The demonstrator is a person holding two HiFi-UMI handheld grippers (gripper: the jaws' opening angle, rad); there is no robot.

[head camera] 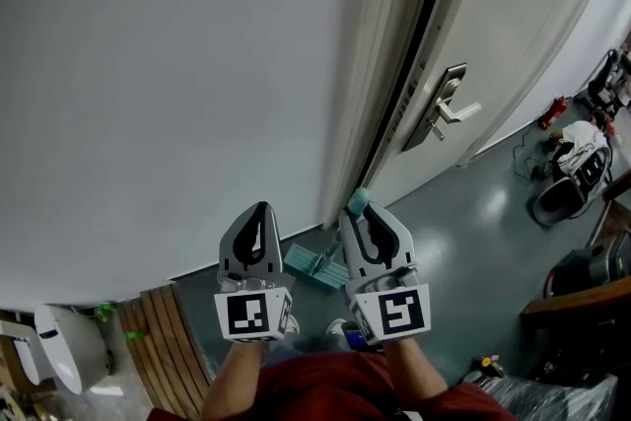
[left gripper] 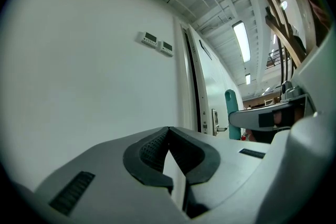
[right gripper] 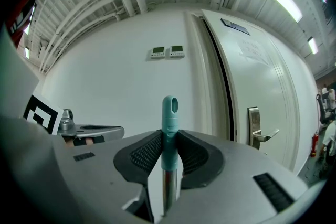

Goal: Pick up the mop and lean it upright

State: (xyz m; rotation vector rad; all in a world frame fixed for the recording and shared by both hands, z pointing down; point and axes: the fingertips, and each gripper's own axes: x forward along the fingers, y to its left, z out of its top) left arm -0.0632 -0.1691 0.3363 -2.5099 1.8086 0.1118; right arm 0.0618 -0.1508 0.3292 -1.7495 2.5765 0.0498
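Right gripper (right gripper: 168,139) clamps mop handle (right gripper: 169,113); left gripper (left gripper: 168,130) fingers (left gripper: 149,152) together; wall (head camera: 148,113), door (head camera: 513,44) ahead.

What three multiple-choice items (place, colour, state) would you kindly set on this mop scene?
1. Where does the mop head lie? A on the floor by the wall; B on a shelf; C in a bucket.
2. What colour is the mop handle tip? A red; B teal; C yellow.
3. How is the right gripper? A open, empty; B shut on the mop handle; C shut, empty.
Key: 1A, it lies at the wall's foot; 2B, the tip shows teal; 3B, both pads press the handle.
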